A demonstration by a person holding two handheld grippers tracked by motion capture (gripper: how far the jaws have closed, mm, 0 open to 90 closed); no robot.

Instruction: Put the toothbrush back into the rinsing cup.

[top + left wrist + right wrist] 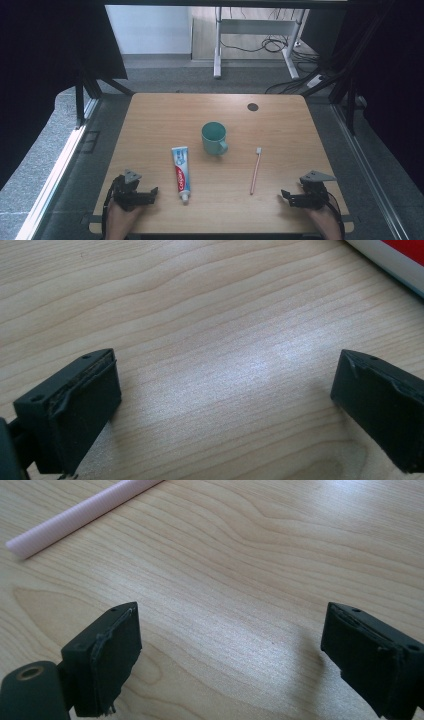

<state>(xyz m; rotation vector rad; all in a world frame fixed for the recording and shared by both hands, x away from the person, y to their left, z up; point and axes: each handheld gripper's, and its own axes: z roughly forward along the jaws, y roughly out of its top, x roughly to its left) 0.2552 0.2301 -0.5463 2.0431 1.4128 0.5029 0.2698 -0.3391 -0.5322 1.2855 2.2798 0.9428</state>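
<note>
- On the wooden table (150,107) we rest both hands at the near edge, nothing picked up yet.
- Green mug (214,138) stands upright mid-table.
- Toothpaste tube (181,172) lies flat near our left gripper (150,192), jaws wide, empty.
- Pink toothbrush (255,171) lies near our right gripper (286,195), jaws wide, empty.
- Likely next: reach, straddle the thin handle, close.
</note>
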